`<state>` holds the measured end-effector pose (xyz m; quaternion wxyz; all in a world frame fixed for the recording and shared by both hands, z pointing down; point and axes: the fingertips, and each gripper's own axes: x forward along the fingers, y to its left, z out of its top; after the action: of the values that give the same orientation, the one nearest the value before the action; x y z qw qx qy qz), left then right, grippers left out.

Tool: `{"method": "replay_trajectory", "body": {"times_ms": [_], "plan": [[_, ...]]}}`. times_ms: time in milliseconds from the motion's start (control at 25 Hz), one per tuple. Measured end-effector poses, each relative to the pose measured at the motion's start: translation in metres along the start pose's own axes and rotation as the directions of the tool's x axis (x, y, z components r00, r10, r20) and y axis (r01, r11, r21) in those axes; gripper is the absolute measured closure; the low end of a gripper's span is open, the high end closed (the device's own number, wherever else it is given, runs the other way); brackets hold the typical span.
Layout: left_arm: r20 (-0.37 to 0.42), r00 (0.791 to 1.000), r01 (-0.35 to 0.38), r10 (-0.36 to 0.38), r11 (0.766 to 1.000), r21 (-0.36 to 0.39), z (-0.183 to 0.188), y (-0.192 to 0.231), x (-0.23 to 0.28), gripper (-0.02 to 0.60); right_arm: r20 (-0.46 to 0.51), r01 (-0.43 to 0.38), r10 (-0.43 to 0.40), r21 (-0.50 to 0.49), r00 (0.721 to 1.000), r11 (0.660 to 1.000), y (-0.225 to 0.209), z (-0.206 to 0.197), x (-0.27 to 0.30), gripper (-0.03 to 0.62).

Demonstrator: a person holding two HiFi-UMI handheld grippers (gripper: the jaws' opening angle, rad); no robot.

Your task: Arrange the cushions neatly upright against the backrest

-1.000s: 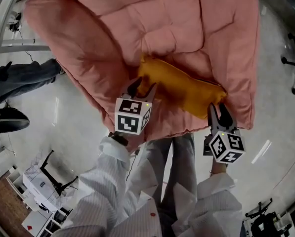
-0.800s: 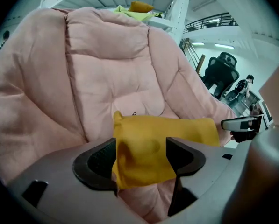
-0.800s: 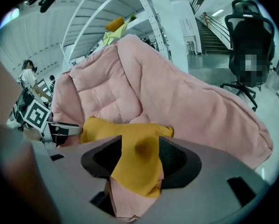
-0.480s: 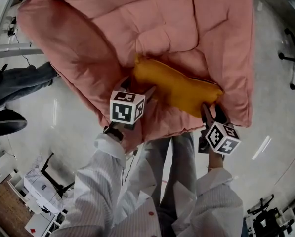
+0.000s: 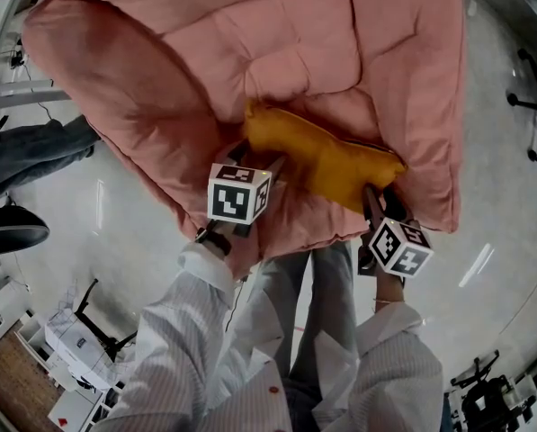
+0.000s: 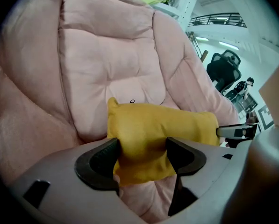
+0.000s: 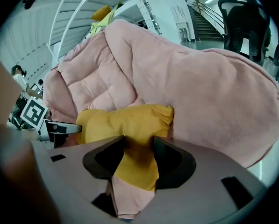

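Observation:
A yellow cushion lies across the seat of a big pink padded chair, below its backrest. My left gripper is at the cushion's left end. In the left gripper view the cushion bulges between the wide jaws of that gripper, which have just been closing a little. My right gripper is at the right end. In the right gripper view a corner of the cushion hangs between the spread jaws of that gripper, which have also just been closing slightly. The fabric touches the pads but does not look squeezed.
The chair's puffy side walls rise on both sides of the seat. A person's legs are on the floor at the left. An office chair base stands at the right, and shelving with boxes is at the lower left.
Both grippers have sunk toward the seat with the cushion's front edge, and their jaws stand wider than a second ago. The cushion now rests on the seat.

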<state>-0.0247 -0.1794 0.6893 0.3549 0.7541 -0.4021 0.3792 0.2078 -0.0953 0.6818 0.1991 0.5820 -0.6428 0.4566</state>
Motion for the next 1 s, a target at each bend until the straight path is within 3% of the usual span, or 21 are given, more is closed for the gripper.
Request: {"method": "replay_trajectory", "body": {"times_ms": [440,760,1000], "plan": [[0.017,1.000,-0.021,0.021,0.999,-0.026,0.004,-0.001,0.001,0.349,-0.003,0.009,-0.009,-0.058,1.000,0.998,0.004,0.007,0.005,0.512],[0.053,0.997,-0.047,0.051,0.997,-0.068,0.008,-0.006,-0.010,0.379,0.017,0.020,-0.018,-0.091,1.000,0.996,0.006,0.019,-0.005,0.531],[0.095,0.991,-0.084,0.098,0.986,-0.143,0.015,-0.002,-0.030,0.382,0.041,0.000,0.007,-0.176,0.999,0.984,0.016,0.047,-0.009,0.531]]}}
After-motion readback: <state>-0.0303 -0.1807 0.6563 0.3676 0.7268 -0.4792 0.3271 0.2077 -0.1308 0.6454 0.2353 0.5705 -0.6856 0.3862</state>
